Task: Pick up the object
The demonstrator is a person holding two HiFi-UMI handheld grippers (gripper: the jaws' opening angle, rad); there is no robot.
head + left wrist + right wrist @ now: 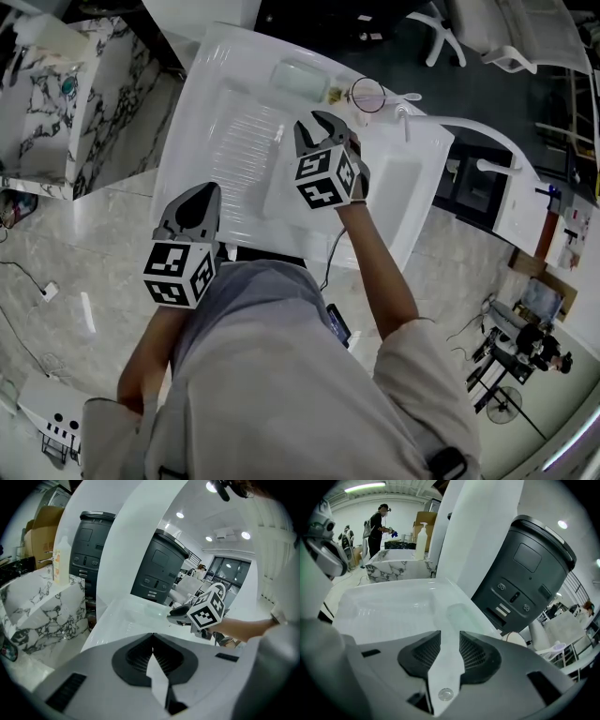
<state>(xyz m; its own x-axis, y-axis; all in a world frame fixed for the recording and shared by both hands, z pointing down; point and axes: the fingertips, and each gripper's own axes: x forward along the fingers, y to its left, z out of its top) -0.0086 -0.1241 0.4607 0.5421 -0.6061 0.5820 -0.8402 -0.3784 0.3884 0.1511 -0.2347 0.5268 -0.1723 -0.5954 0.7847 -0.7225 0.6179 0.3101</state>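
Two tongs are out over the white tabletop (211,112). The right tongs (445,637) are open a bit, with a clear gap and nothing in it. They point at the pale green block (461,615), which lies flat near the back edge of the tabletop, a little way ahead and not touched yet. I think they are open so they can go around the block. The left tongs (152,637) are closed tip to tip and hold nothing. They hang near the front edge, likely just waiting. Only the head view shows a round glass thing (367,94) just beside the block. Only the right gripper view shows a person (377,524) far off by a marble counter (393,568)
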